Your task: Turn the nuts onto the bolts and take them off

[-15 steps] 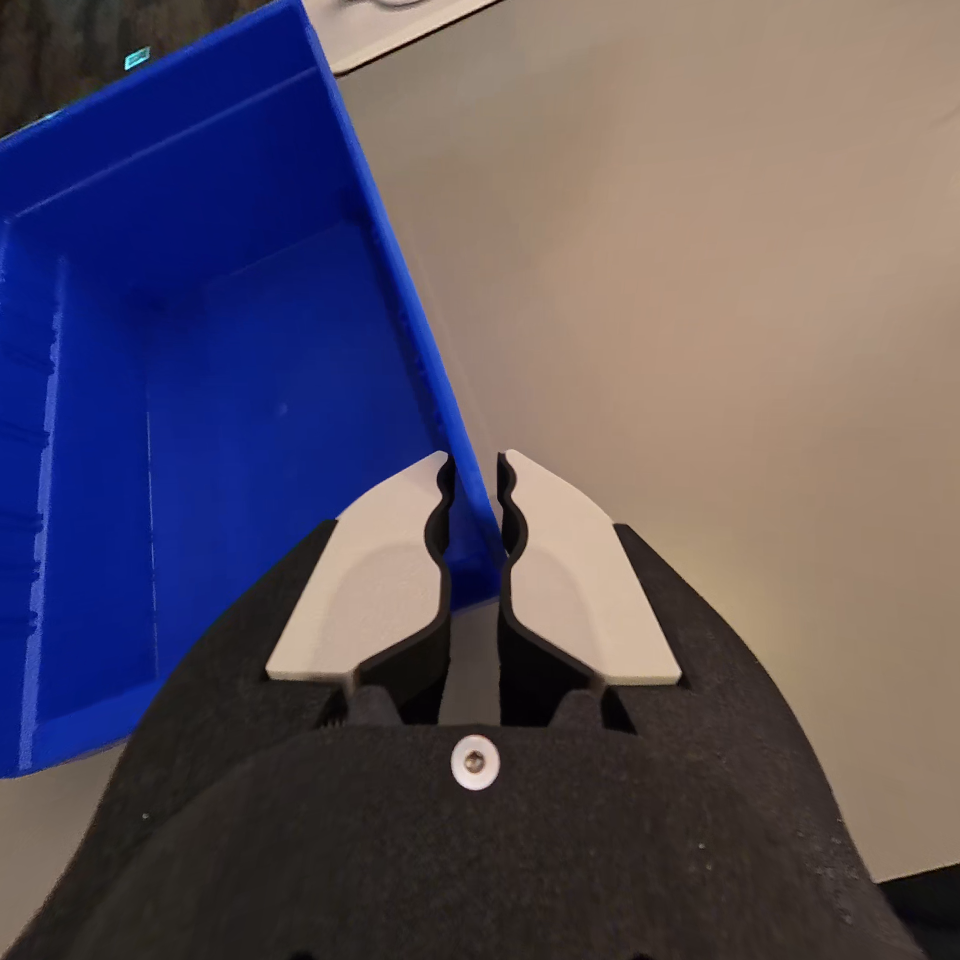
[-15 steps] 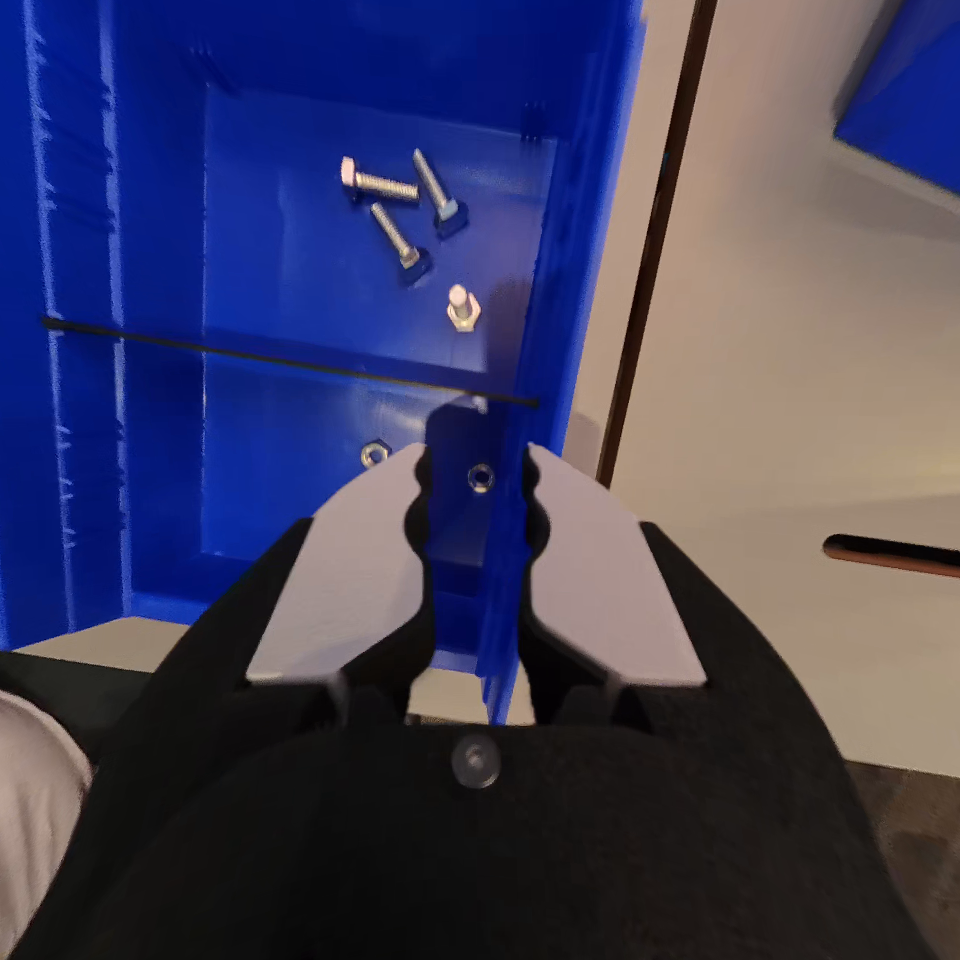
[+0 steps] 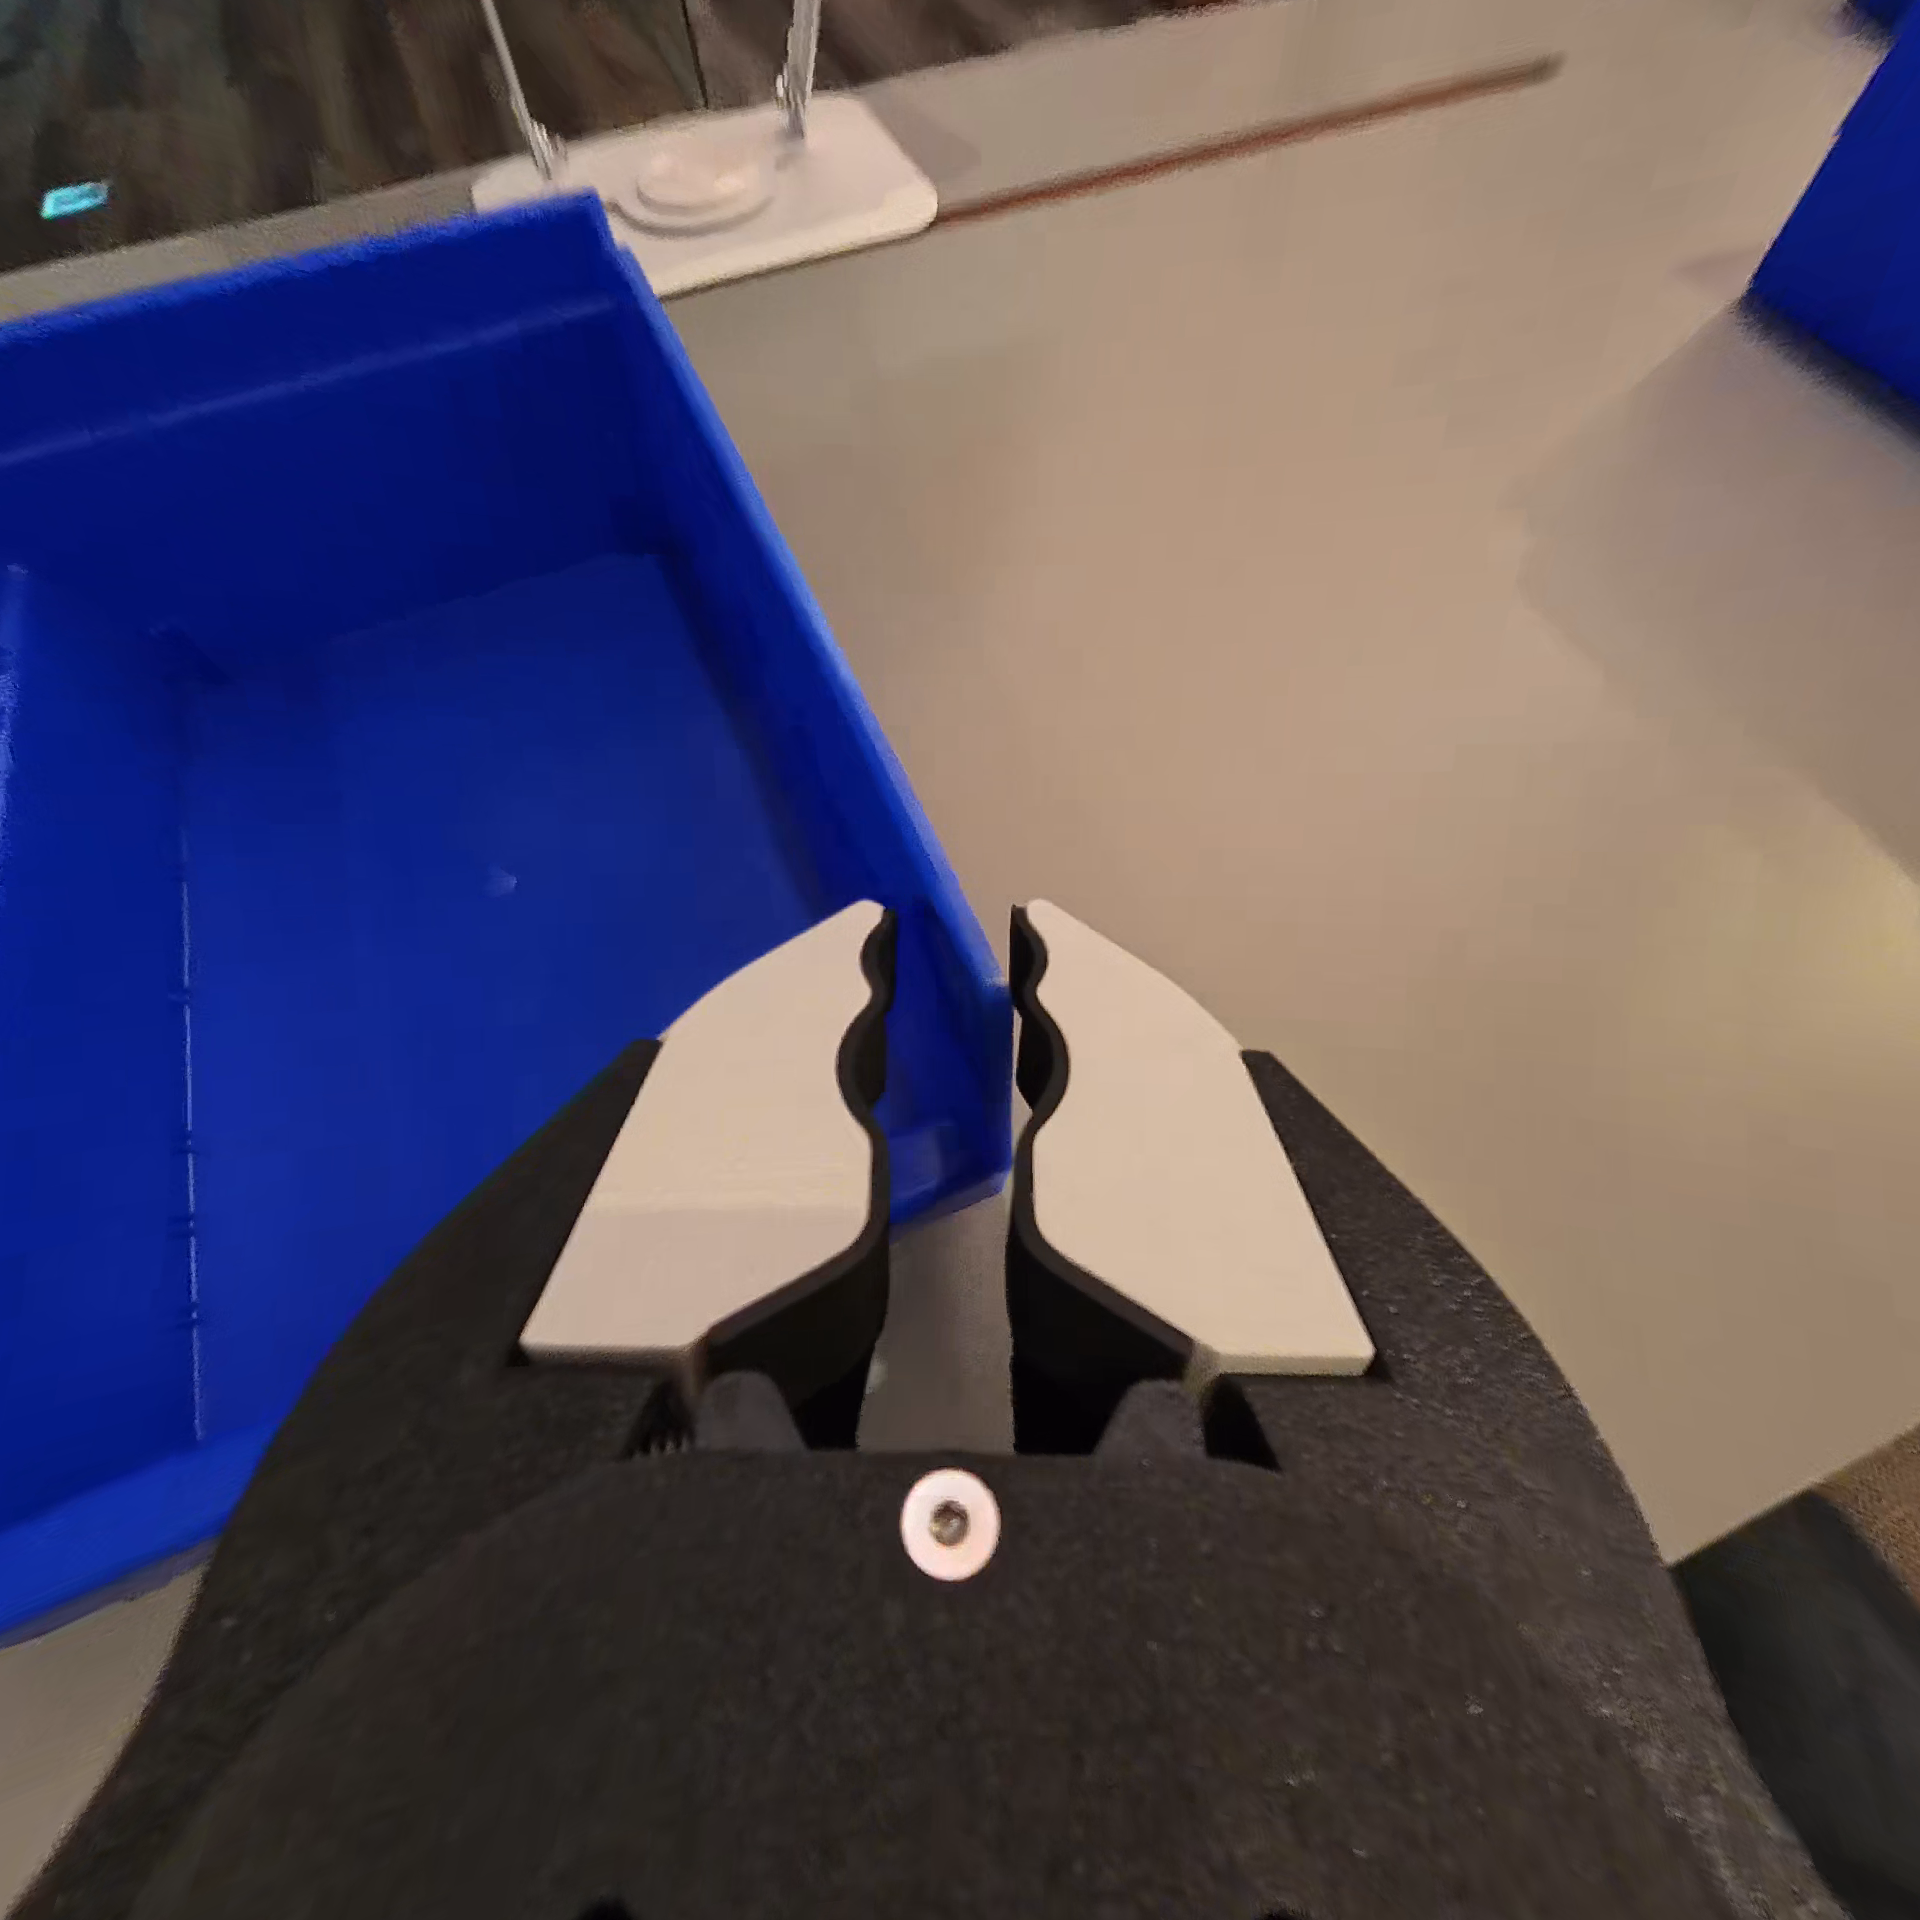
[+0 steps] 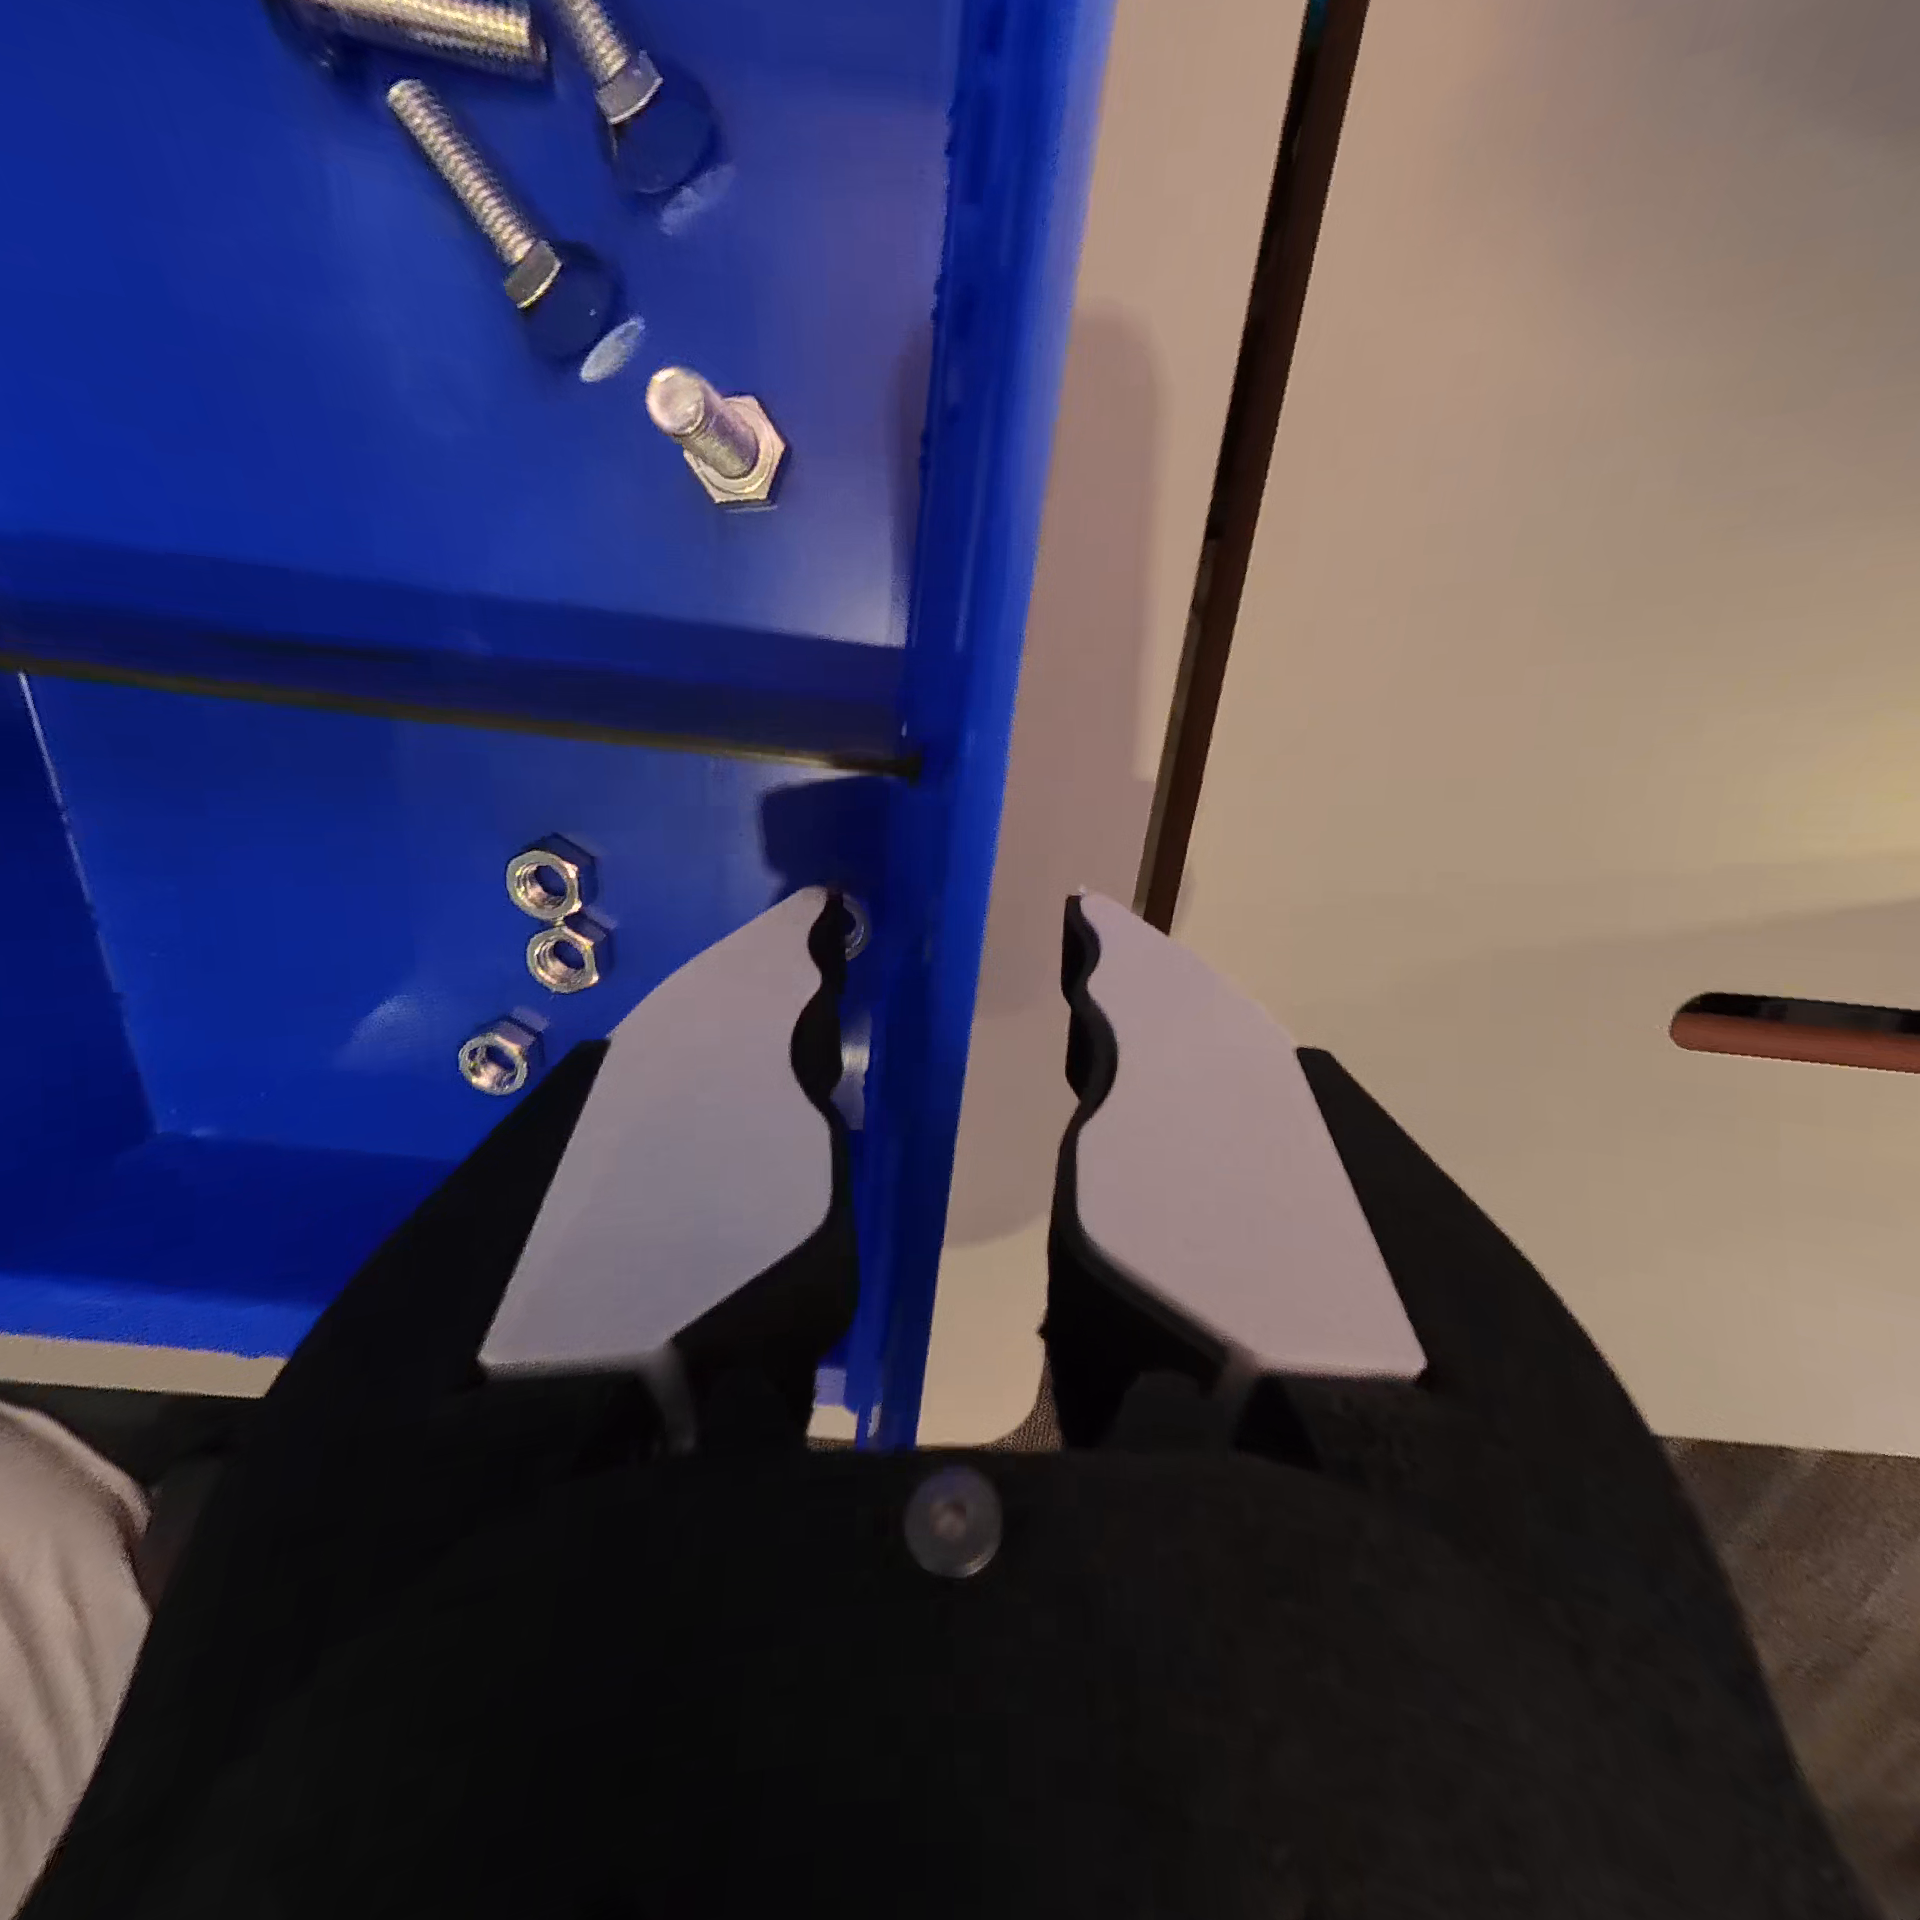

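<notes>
Right gripper hovers with jaws spread and empty, straddling the right wall of the blue plastic divided bin. One small steel hex nut peeks out just left of that wall at the left fingertip; the upright steel bolt stands beyond the divider. Left gripper, jaws parted and empty, is over an empty blue bin.

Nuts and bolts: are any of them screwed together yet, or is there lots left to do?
Nothing looks done yet. The bolts lie bare in the far part of the blue bin, and the nuts lie loose in the near part. Right now the right claw is open over the bin wall, holding nothing. The left claw is open and empty over another blue bin. All the screwing on and off is left.
</notes>
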`<state>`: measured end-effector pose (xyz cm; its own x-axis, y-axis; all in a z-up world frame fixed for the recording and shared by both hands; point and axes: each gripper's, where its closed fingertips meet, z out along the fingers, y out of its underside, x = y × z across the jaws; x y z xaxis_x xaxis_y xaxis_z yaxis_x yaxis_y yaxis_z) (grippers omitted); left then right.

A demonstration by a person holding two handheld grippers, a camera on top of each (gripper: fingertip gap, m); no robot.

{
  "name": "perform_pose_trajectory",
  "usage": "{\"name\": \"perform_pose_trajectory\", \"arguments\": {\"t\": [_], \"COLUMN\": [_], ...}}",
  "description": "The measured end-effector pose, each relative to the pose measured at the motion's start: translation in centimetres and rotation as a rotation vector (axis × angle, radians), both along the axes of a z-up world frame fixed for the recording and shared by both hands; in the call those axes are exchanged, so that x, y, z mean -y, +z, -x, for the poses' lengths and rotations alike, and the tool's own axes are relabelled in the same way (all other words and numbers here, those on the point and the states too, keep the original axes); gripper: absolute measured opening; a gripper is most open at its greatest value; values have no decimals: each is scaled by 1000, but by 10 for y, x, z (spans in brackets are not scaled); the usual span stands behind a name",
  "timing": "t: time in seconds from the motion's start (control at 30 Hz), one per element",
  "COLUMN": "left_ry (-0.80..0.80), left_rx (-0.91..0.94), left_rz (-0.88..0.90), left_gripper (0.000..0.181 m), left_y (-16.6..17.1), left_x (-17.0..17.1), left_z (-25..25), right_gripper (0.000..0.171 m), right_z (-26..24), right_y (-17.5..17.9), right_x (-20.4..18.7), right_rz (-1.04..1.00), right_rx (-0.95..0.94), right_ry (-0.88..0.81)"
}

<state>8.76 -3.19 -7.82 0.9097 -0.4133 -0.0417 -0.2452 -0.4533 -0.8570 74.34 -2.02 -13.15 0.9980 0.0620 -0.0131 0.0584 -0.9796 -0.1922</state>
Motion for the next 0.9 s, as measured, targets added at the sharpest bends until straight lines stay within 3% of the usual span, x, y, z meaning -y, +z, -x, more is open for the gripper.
{"name": "perform_pose_trajectory", "arguments": {"t": [0.1, 0.33, 0.67, 0.9], "left_ry": [-29, -50, 65, 194], "left_rx": [90, 113, 62, 72], "left_rz": [-34, -93, -165, -223], "left_gripper": [22, 22, 21, 21], "left_y": [21, 50, 74, 92], "left_x": [7, 21, 26, 37], "left_z": [3, 20, 91, 161], "right_gripper": [39, 5, 4, 4], "right_z": [-1, 16, 19, 31], "right_y": [-9, -17, -13, 9], "right_x": [-1, 1, 10, 20], "right_rz": [30, 102, 122, 139], "right_rx": [8, -150, -152, -115], "right_ry": [10, 5, 5, -4]}}
